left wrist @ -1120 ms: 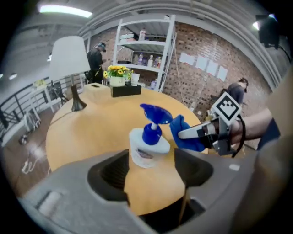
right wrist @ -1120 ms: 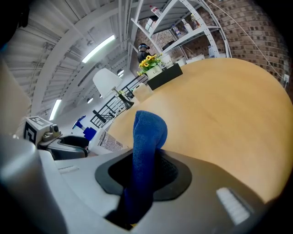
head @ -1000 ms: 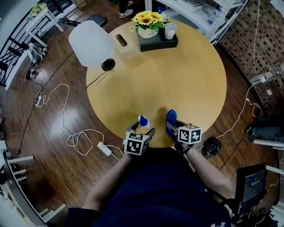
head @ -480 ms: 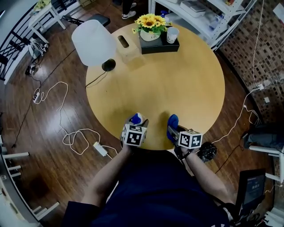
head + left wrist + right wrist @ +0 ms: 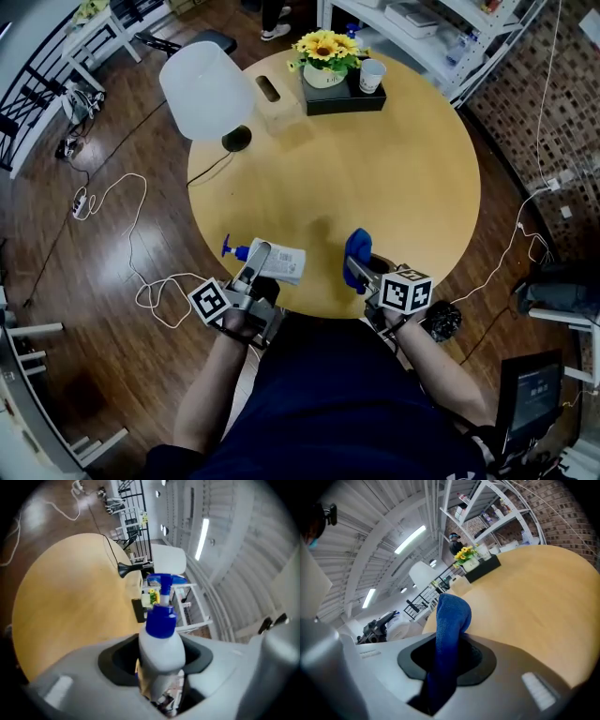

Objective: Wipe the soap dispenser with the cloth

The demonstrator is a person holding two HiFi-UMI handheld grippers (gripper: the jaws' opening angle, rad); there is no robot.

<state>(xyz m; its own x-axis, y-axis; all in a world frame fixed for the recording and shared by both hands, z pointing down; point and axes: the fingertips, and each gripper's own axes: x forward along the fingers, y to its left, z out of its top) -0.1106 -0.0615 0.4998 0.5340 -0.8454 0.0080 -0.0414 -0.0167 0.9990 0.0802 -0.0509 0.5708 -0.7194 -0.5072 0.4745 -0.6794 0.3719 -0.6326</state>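
The soap dispenser [image 5: 281, 261] is a white bottle with a blue pump. It lies level above the table's near edge, pump pointing left. My left gripper [image 5: 261, 265] is shut on its body; its jaws have just been closing, with the bottle between them. In the left gripper view the soap dispenser [image 5: 161, 644] fills the gap between the jaws, pump away from the camera. My right gripper [image 5: 361, 267] is shut on a blue cloth [image 5: 358, 246], to the right of the bottle and apart from it. The cloth [image 5: 451, 620] stands up out of the jaws.
The round wooden table [image 5: 375, 159] carries a white lamp [image 5: 208, 89], a tissue box [image 5: 277, 98], and a black tray with sunflowers [image 5: 342, 89] and a cup [image 5: 372, 75] at its far side. Cables [image 5: 141, 281] lie on the floor at left. Shelving [image 5: 441, 28] stands behind.
The left gripper has closed on the upright dispenser, lifted it, rolled it onto its side and swung it leftward. The right gripper has risen slightly with the cloth.
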